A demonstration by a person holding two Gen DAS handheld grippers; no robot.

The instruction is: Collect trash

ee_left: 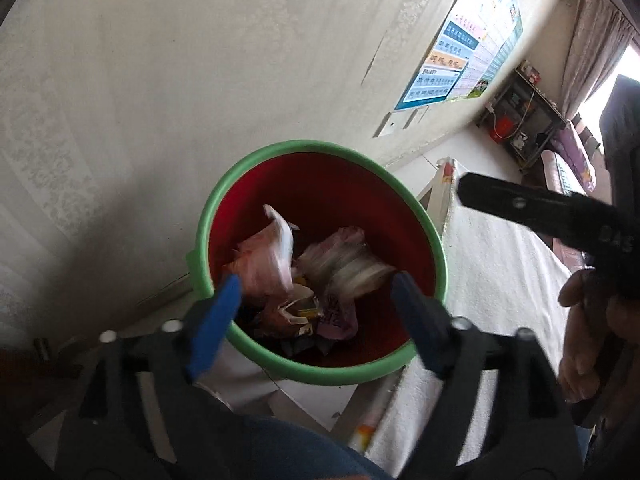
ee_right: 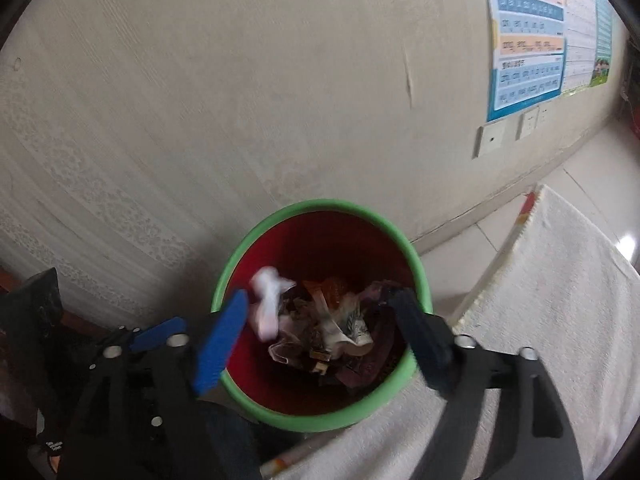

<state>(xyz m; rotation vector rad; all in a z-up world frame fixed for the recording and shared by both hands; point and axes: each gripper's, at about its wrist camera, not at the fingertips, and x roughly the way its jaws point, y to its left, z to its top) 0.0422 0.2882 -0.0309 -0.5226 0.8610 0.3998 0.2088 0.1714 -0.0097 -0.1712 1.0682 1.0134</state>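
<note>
A red bin with a green rim (ee_left: 320,376) stands on the floor against the wall, holding several crumpled wrappers (ee_left: 276,264). My left gripper (ee_left: 316,280) hangs open over its mouth, and no pad touches anything. A blurred pale wrapper (ee_left: 348,264) lies between the fingers, over the pile. In the right wrist view the same bin rim (ee_right: 320,420) sits below my right gripper (ee_right: 320,296), which is open too. A blurred white paper wad (ee_right: 266,304) is close to its left blue pad (ee_right: 224,344), and I cannot tell whether they touch. A hand (ee_left: 580,320) holds the right tool beside the bin.
A pale patterned wall (ee_left: 200,80) rises just behind the bin, with a poster (ee_right: 528,60) and wall sockets (ee_right: 490,140). A white cloth-covered surface (ee_right: 560,300) borders the bin on the right. A dark shelf (ee_left: 524,120) stands far off by curtains.
</note>
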